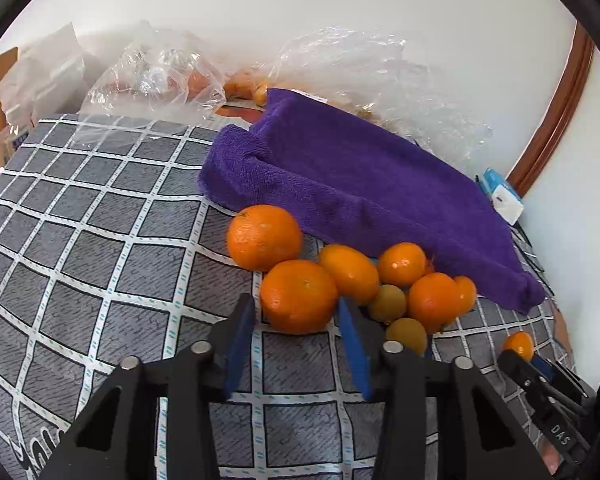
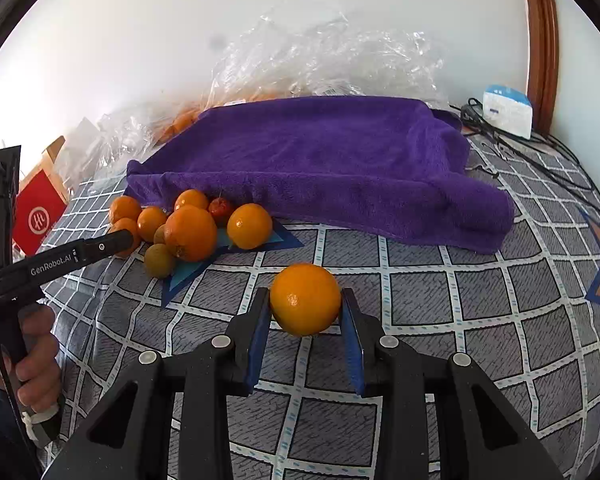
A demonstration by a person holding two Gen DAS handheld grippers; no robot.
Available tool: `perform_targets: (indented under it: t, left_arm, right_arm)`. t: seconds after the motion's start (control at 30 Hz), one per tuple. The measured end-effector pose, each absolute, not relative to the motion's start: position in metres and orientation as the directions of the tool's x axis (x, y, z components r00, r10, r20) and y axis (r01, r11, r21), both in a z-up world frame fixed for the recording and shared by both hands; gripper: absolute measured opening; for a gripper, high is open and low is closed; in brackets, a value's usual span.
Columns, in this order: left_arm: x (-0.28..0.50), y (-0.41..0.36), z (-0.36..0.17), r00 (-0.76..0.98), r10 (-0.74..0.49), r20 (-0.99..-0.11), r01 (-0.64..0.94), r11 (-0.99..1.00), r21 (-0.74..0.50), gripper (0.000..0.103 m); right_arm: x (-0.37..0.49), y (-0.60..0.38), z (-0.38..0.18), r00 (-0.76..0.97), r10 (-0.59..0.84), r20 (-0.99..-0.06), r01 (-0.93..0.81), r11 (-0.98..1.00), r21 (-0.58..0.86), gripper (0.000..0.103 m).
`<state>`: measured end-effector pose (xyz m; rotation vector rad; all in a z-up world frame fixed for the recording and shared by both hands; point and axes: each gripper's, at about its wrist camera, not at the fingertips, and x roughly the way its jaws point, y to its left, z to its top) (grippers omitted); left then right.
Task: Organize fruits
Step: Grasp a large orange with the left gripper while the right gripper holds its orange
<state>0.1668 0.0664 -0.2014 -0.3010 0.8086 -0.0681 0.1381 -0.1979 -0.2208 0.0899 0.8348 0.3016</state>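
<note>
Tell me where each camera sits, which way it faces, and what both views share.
Left wrist: on the left gripper, low over the checked cloth, facing the orange pile; its own blue-padded fingers show.
Right wrist: on the right gripper, facing the purple towel; its fingers hold an orange; the left hand shows.
Shared: pile, towel, cloth, plastic bags.

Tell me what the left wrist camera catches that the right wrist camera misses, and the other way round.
Only the left wrist view looks down its own open claw at the nearest orange in the fruit pile, which sits just ahead of the tips.

Only the right wrist view shows the person's hand gripping the left tool, a red box, and the orange between the right claw pads up close.

Both show the purple towel, the clear plastic bags, the checked cloth and the white-and-blue pack.
</note>
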Motion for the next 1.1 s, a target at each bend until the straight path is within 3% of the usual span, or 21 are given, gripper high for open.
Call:
perform_targets:
  t: [0.37,0.53,0.8,1.1]
  left_arm:
    - [0.152,0.071,-0.193,0.746,-0.167,-0.645,-0.054,0.949,-0.309,0.035]
    - [0.154,0.069,-0.193,0.733,-0.168,-0.659,-0.052,0.952,-0.3,0.035]
    - [0.166,0.063,-0.203,0.683,-0.162,-0.712,-0.069,0.957,-0.283,0.044]
    - [0.162,0.063,-0.202,0.684,-0.17,-0.709,-0.055,0.958,-0.283,0.038]
  right_arm:
    - [0.14,-0.195,-0.223,0.62,0.273,-0.736,-0.217,0.961,0.174,0.034]
    - [0.146,-0.19,-0.228,0.591,0.251,-0.766,-0.214,0.965,0.151,0.034]
    - [0.145,-0.181,-0.228,0.59,0.208,-0.78,-0.232,0.969,0.084,0.038]
    - [0.145,-0.181,-0.227,0.593,0.203,-0.779,-0.224,0.971,0.083,0.035]
